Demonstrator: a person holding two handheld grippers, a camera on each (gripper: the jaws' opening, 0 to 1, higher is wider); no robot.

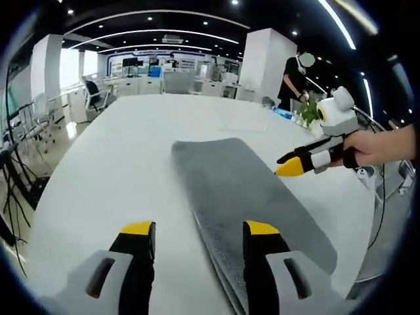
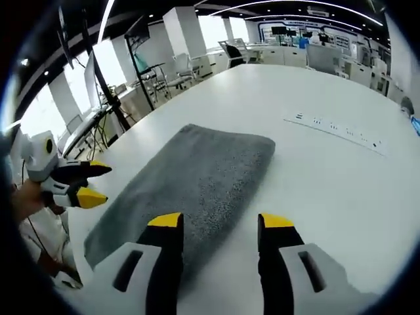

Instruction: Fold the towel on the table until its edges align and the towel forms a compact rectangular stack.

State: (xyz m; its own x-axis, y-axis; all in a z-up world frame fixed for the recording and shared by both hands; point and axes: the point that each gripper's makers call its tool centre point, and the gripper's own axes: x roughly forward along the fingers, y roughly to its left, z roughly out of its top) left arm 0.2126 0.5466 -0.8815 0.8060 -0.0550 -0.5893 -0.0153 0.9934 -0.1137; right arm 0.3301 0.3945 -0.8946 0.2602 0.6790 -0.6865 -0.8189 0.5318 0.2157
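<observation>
One grey towel (image 1: 243,197) lies ahead of both my jaws, folded long on the white table (image 1: 118,151). Soft and limp, it should sag; I'd pinch corners. Left gripper (image 1: 200,230) and right gripper (image 2: 220,222) hover, jaws apart, empty.

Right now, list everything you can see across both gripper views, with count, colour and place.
Towel: one, grey, folded long, lying flat mid-table.
Table: one, white, large, under the towel.
Power strip: one, white, flush in the table beyond the towel.
Plant: one, green, at the table's far edge.
Office chairs: several, past the table.
Bystander: one, dark clothes, standing by a pillar.
Left gripper: one, yellow-tipped, open, at the towel's near end.
Right gripper: one, yellow-tipped, open, above the towel.
</observation>
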